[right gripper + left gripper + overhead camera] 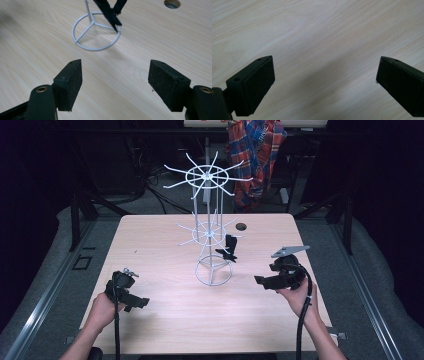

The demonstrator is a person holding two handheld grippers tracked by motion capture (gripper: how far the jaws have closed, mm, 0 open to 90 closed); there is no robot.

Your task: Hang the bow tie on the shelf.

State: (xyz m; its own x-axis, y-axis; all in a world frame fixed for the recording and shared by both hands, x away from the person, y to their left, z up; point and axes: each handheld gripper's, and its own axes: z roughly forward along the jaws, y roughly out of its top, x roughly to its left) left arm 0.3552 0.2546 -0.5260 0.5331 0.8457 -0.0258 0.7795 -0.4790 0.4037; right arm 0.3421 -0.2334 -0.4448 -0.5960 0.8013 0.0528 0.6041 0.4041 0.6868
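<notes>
High view: above the near edge, facing forward and down over the pale wooden table (165, 315).
Gripper views: close over that same tabletop.

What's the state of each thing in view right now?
Left claw: open, nothing between its jaws, over bare tabletop.
Right claw: open, empty, aimed at the rack's ring base.
White wire rack: upright on the table, two tiers of spokes.
Black item: hanging from the rack's lower tier; its low end reaches the ring base.
Table hole: open, uncovered.
Plaid shirt: hanging behind the table.
</notes>
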